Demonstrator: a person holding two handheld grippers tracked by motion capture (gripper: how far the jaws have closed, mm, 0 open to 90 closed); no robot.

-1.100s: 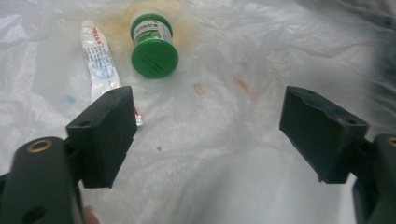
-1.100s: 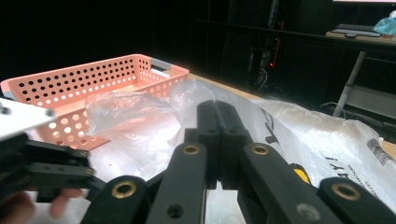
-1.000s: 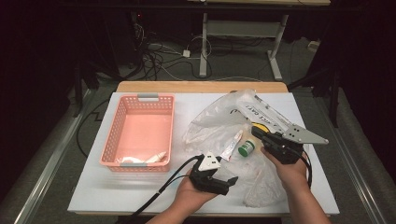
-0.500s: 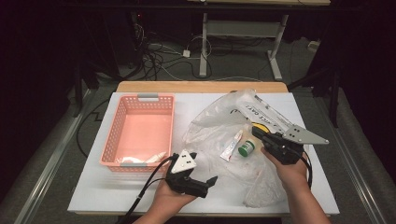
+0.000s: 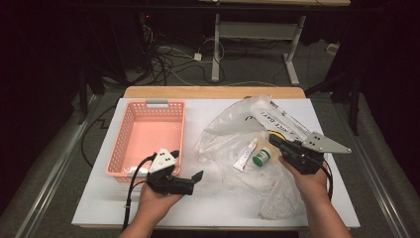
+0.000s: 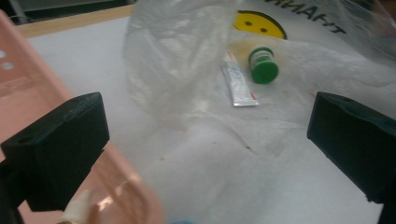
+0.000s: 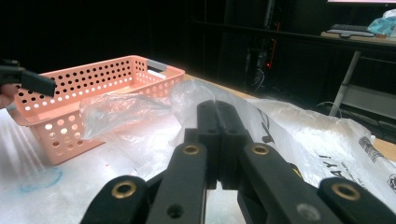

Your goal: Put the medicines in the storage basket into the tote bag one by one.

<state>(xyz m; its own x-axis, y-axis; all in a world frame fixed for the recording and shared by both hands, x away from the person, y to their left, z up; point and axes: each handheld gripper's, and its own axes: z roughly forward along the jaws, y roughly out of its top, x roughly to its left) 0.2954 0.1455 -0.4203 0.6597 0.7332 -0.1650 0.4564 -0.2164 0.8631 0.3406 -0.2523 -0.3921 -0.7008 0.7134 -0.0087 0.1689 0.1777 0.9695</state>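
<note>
Handling notes: tube and bottle in plastic bag

Contents sit in the clear plastic bag (image 5: 247, 144) right of the pink basket (image 5: 148, 139): a small white tube (image 6: 239, 84), light and squashable, and a green-capped bottle (image 6: 262, 65), rigid and liable to roll. Grip the tube across its flat middle. Left gripper (image 5: 190, 179) stands wide open, empty, beside the basket; right gripper (image 5: 277, 141) is closed, apparently pinching the slippery film

Each bare-armed hand carries a black gripper: the left gripper (image 5: 198, 176) topped by a white three-cornered plate with dark dots, the right gripper (image 5: 274, 139) by a grey one. Black cables trail toward 6 o'clock; brass-ringed screws stud the right linkage.
</note>
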